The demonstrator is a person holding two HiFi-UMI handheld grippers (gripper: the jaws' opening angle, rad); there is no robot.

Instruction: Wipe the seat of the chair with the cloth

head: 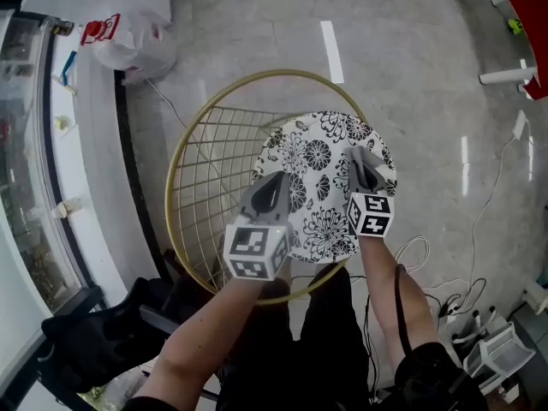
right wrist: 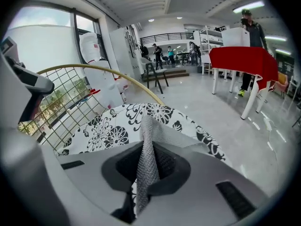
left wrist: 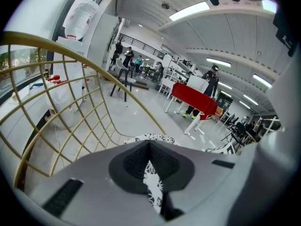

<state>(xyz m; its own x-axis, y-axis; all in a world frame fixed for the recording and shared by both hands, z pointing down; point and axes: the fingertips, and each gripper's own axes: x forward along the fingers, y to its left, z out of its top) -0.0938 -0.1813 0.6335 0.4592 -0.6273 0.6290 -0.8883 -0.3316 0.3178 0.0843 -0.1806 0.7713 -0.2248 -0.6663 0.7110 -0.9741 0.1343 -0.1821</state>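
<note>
The chair has a round gold wire frame point(head: 199, 157) and a black-and-white flowered seat cushion point(head: 318, 187). My left gripper point(head: 271, 197) is at the cushion's near left edge, jaws shut on a fold of the flowered fabric point(left wrist: 153, 186). My right gripper point(head: 360, 171) is over the cushion's right side, shut on a grey knitted cloth point(head: 365, 159). In the right gripper view the cloth point(right wrist: 149, 147) rises from between the jaws and drapes forward onto the cushion point(right wrist: 110, 132). The gold wire back point(left wrist: 70, 107) curves up to the left in the left gripper view.
A white plastic bag point(head: 128, 20) lies on the floor at the far left, by a window ledge. Cables point(head: 432, 268) trail on the floor at the right. A red table point(right wrist: 244, 60) and several people stand farther off. A black bag point(head: 98, 336) lies near my feet.
</note>
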